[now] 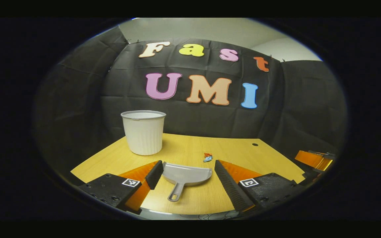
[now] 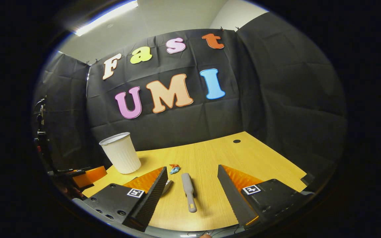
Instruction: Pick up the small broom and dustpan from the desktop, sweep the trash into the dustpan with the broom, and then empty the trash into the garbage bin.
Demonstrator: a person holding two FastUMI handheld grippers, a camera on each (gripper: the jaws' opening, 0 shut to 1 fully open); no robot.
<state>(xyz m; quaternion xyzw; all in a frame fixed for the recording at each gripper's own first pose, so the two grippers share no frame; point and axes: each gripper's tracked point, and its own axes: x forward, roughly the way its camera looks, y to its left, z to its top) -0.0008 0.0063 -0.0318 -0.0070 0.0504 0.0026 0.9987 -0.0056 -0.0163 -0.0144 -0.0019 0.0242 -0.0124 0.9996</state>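
Dustpan [image 1: 188, 175] lies flat on the desk [image 1: 190, 150], framed between the spread fingers of the left gripper [image 1: 186, 177], its handle pointing toward six o'clock. The right gripper [image 2: 190, 185] is likewise wide apart around the broom [image 2: 188, 191], which lies along the twelve-to-six line. Neither tool is gripped yet. Best, I'd say, to drop each claw straight over its handle and pinch across the narrow part. The trash [image 1: 207, 157] sits at one o'clock of the pan; the garbage bin [image 1: 143, 132] stands at eleven. Open desk lies to the right, though its front edge runs close under both grippers.
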